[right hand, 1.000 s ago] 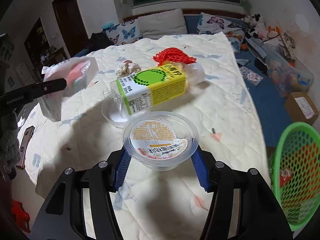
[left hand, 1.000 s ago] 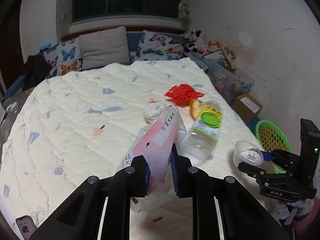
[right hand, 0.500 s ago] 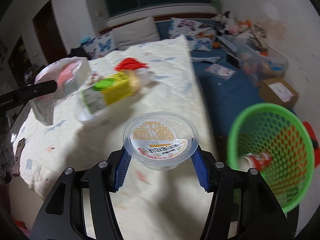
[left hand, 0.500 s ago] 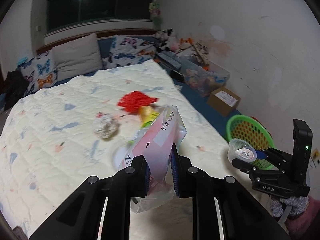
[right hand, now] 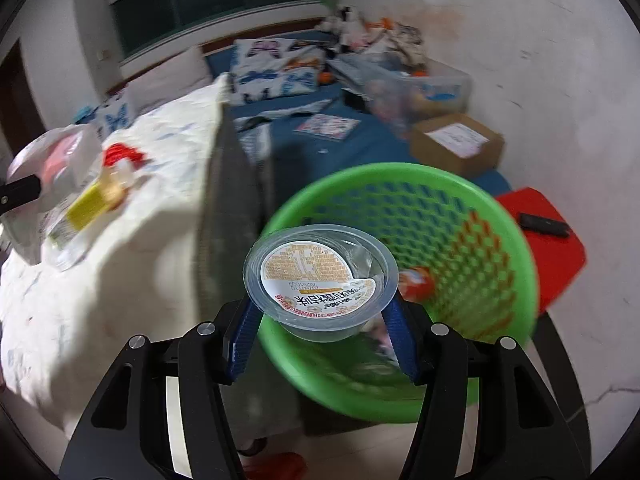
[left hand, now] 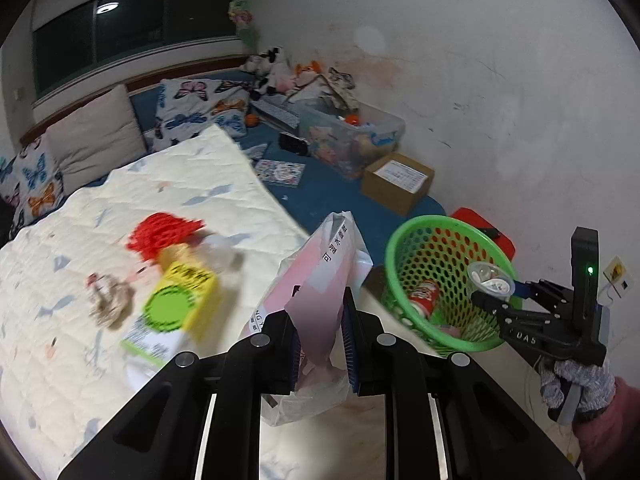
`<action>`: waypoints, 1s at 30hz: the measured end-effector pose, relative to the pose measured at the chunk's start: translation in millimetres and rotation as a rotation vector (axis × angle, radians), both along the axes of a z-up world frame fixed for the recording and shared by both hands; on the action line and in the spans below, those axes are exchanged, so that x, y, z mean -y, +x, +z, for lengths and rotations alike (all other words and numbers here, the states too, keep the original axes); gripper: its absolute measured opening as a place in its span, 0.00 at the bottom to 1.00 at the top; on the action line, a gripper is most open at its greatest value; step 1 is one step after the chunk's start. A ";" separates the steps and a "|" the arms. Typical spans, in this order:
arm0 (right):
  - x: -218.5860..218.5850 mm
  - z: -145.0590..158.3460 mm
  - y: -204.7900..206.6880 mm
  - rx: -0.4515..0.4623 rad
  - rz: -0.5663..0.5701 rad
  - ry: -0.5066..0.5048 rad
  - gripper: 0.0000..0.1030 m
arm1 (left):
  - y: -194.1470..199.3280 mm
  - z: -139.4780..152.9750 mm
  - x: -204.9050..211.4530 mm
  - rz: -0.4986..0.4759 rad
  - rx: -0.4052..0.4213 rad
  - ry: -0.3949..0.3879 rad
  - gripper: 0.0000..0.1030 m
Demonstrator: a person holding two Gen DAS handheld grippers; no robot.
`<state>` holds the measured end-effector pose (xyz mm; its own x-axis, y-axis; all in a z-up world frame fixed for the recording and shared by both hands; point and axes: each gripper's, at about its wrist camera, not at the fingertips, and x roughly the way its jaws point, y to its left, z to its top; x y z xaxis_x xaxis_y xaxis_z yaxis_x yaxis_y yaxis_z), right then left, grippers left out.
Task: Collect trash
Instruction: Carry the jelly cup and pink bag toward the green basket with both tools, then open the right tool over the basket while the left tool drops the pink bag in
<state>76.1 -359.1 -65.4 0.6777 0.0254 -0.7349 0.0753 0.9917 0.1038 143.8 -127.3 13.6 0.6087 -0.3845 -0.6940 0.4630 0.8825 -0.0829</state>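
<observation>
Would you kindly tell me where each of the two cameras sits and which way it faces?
Left wrist: on the left gripper, looking down along its fingers over the pink bag to bed and green basket; the right gripper and gloved hand show.
Right wrist: on the right gripper, looking down past its cup into the basket.
Shared: basket, bed, cup, bag, cardboard box.

Both wrist cameras look down along their fingers — sharing the nearby green basket point(left hand: 442, 280) point(right hand: 404, 280) and bed point(left hand: 80, 340) point(right hand: 100, 300).
</observation>
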 end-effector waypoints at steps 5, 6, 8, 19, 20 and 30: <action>32.6 -5.6 -3.2 -0.014 -0.068 0.001 0.59 | 5.7 -3.1 28.9 -0.045 -0.018 0.000 0.17; 37.9 -6.8 -4.3 -0.017 -0.081 0.004 0.60 | 6.3 -3.3 33.0 -0.053 -0.018 0.001 0.17; 46.2 -8.4 -6.9 -0.018 -0.099 0.009 0.66 | 6.5 -4.1 44.4 -0.071 -0.020 0.007 0.17; 64.3 -0.8 -21.6 0.014 -0.138 0.025 0.70 | 14.4 -12.7 98.4 -0.148 -0.053 0.014 0.17; 65.6 0.1 -23.1 0.016 -0.142 0.026 0.70 | 14.0 -14.4 103.1 -0.155 -0.056 0.015 0.17; 75.1 2.7 -32.4 0.027 -0.158 0.038 0.70 | 12.1 -22.2 115.7 -0.179 -0.073 0.029 0.17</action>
<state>43.6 -434.2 -62.7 0.6952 -0.0559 -0.7167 0.2269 0.9631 0.1450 155.8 -243.0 -8.6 0.4798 -0.4610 -0.7465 0.6063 0.7892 -0.0977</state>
